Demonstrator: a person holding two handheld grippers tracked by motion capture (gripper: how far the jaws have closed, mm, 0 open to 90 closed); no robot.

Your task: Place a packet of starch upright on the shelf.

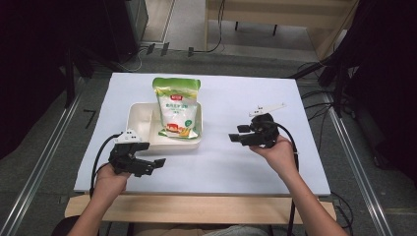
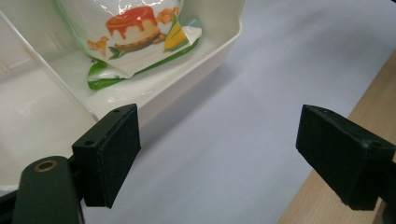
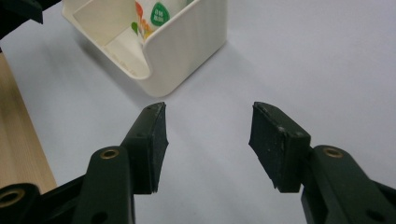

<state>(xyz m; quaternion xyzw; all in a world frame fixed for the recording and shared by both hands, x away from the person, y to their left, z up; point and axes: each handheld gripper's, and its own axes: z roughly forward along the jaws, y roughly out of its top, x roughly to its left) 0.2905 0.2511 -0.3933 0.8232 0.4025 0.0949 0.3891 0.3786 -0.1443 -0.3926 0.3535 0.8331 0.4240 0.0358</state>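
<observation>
White table w/ wood front edge, grey floor around.

A lab: white-topped table, metal floor rails, trailing cables

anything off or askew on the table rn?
Nothing spilled or damaged. The snack bag stands in the cream divided tray, leaning back a little, its bottom corner crumpled against the tray floor. Left gripper and right gripper are open and empty, clear of the tray.
</observation>
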